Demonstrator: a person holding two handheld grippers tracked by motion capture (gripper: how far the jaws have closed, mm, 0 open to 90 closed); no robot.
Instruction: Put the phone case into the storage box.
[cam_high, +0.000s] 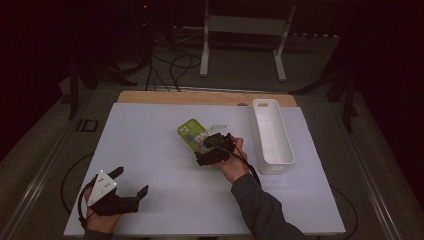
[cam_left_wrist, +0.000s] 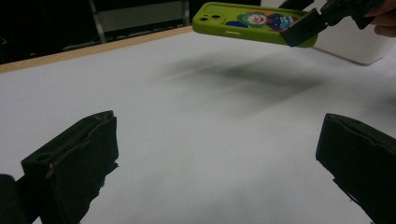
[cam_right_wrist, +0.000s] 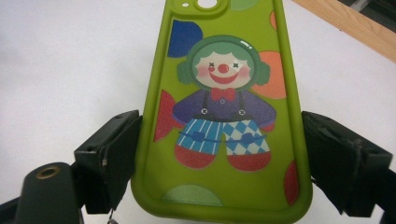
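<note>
The right hand-held gripper (cam_high: 210, 150) pinches the green phone case (cam_right_wrist: 224, 116) across its width, long axis pointing straight ahead of the jaws, lifted off the desk (cam_high: 150, 150). The white bin (cam_high: 272, 132) lies just right (likely destination). The left hand-held gripper (cam_high: 127, 185) sits spread, well apart.

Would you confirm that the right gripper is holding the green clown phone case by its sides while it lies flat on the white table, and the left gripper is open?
Not quite: the phone case is not lying on the white table. The left gripper view shows it lifted clear, with its shadow on the surface beneath. The right gripper does clamp its sides, and the left gripper is open.
</note>
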